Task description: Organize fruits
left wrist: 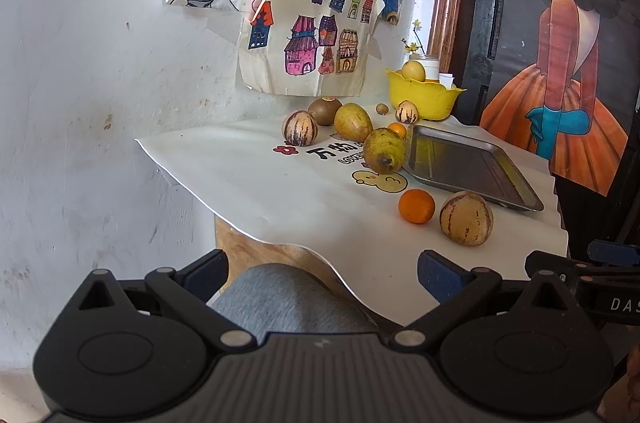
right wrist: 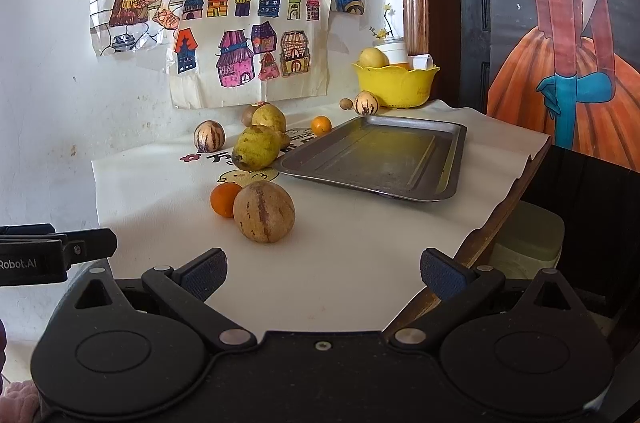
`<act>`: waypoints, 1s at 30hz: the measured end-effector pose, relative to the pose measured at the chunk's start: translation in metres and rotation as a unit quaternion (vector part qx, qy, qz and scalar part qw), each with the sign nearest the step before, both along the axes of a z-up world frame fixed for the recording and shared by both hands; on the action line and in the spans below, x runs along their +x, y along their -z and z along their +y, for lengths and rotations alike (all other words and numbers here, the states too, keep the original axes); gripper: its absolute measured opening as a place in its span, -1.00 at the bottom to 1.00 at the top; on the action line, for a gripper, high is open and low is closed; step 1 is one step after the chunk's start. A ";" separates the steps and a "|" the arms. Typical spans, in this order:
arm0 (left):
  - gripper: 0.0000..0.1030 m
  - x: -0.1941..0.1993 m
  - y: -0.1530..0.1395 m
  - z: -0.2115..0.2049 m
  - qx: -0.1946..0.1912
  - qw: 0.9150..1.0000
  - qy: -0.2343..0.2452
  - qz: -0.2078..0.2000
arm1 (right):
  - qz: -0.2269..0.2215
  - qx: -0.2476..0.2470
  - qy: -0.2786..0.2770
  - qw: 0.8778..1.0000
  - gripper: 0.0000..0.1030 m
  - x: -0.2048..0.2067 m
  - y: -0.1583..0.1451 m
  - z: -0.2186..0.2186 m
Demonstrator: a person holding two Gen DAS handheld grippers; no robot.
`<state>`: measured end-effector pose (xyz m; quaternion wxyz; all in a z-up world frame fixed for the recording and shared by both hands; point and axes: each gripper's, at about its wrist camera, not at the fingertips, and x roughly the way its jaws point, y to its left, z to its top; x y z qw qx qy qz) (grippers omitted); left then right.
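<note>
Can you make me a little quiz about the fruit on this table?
1. True or false: the metal tray already holds fruit.
2. What touches the near striped melon: A) the orange, B) the pear, C) the yellow bowl?
3. Fill in: both the left gripper and the right gripper are ____.

Key: 1 false; 2 A; 3 open.
</note>
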<state>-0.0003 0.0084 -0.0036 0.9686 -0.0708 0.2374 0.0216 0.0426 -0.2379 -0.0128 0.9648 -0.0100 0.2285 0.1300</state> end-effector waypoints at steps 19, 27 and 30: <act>0.99 0.001 0.001 0.004 -0.009 1.000 -0.007 0.005 | 0.002 0.000 0.000 1.000 0.99 0.001 0.001 0.001; 0.99 0.008 0.000 0.005 -0.009 1.000 -0.008 0.015 | -0.002 0.000 -0.009 1.000 0.99 0.004 0.002 0.001; 0.99 0.014 -0.002 0.008 -0.009 1.000 -0.007 0.018 | -0.006 -0.002 -0.025 1.000 0.99 0.007 -0.001 0.002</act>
